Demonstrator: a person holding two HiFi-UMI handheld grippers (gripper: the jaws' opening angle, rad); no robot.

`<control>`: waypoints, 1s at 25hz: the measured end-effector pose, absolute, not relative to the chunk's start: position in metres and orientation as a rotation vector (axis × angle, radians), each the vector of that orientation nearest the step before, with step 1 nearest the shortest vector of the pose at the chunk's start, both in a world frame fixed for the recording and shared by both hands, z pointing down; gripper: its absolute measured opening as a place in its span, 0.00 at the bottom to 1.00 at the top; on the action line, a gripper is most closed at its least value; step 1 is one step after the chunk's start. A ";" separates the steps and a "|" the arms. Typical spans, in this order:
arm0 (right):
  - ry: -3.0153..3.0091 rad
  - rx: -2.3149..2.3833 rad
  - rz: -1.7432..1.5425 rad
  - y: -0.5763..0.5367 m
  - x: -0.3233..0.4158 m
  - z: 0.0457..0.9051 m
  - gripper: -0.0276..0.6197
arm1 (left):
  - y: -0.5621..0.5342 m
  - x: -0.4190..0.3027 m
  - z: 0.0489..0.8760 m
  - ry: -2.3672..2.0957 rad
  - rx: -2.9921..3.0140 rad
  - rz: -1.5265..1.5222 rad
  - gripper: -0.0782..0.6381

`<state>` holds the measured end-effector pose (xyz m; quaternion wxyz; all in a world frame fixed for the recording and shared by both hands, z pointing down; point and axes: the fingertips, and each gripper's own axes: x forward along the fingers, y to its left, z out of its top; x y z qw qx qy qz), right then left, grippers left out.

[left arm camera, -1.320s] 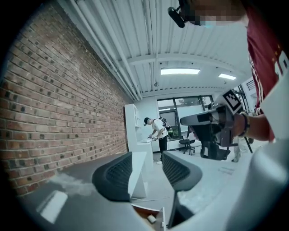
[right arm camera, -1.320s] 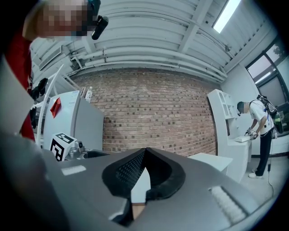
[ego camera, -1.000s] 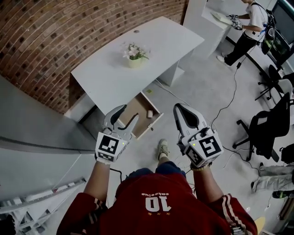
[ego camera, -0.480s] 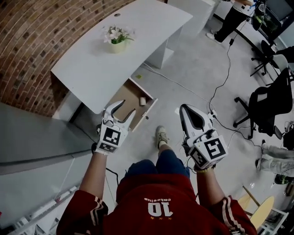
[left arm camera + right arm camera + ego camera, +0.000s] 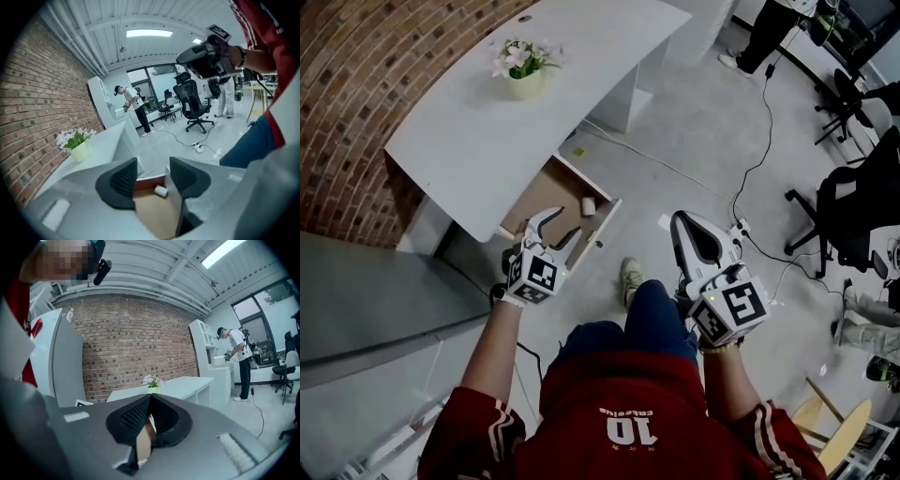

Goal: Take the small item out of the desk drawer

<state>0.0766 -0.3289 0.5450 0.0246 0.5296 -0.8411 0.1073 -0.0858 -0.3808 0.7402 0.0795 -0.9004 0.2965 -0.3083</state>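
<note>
Under the white desk [image 5: 478,141], a wooden drawer [image 5: 546,193] stands pulled out. A small white item [image 5: 589,205] lies near its front right corner. My left gripper [image 5: 565,222] hovers over the drawer's front edge, just left of the item and above it. Its jaws are opening and hold nothing. In the left gripper view the item [image 5: 161,190] shows beyond the gap of the left gripper [image 5: 153,166], inside the drawer [image 5: 154,213]. My right gripper [image 5: 682,223] hangs over the floor, to the right of the drawer. The right gripper [image 5: 150,398] is shut and empty.
A pot of flowers [image 5: 523,75] stands on the desk. A brick wall [image 5: 347,112] runs behind it and a grey panel [image 5: 375,300] is on the left. Black office chairs [image 5: 853,206] and a floor cable [image 5: 766,131] lie right. Another person [image 5: 773,28] stands far back.
My left gripper has moved forward and down to the drawer's front edge, and its jaws have spread a little. The right gripper has kept its place beside it, still shut.
</note>
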 end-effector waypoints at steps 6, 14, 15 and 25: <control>-2.592 1.640 0.318 -0.351 0.096 0.584 0.03 | -0.409 -0.072 0.824 0.788 -2.612 -1.064 0.42; -2.605 1.654 0.322 -0.378 0.122 0.635 0.03 | -0.440 -0.070 0.942 0.584 -2.525 -1.296 0.42; -2.608 1.659 0.324 -0.381 0.126 0.640 0.03 | -0.441 -0.069 0.954 0.559 -2.529 -1.312 0.42; -2.664 1.674 0.346 -0.413 0.140 0.675 0.03 | -0.456 -0.052 1.050 0.373 -2.511 -1.453 0.42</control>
